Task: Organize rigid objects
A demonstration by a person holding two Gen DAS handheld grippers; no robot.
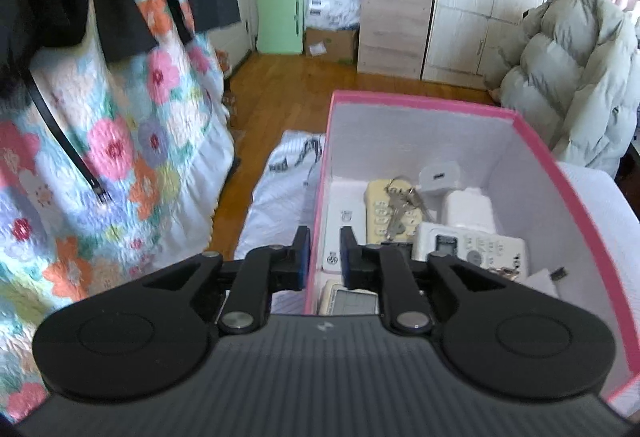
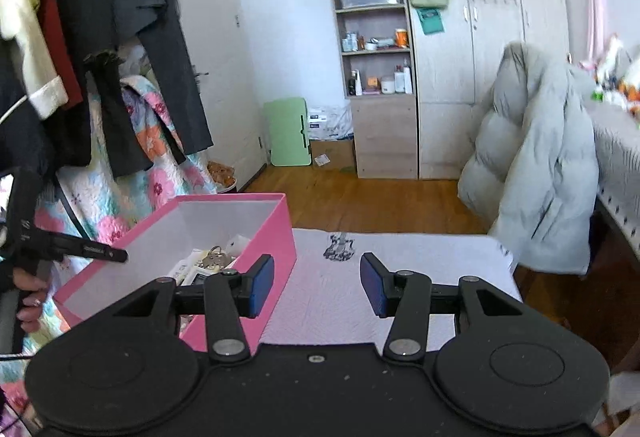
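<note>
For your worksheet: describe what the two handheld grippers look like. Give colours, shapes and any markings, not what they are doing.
Both the left gripper and the right gripper are black, with two round disc-shaped housings, angled link arms joined by silver rivets, and blue pads on the fingertips. The left body is ribbed grey with a small pale logo; the right body is flat black with a central screw.

Home bedroom (wardrobe [image 2: 480,57]; hanging clothes [image 2: 100,37])

White quilted cloth [image 2: 400,277] covers surface; pink box [image 2: 276,237] sits on its left part.
</note>
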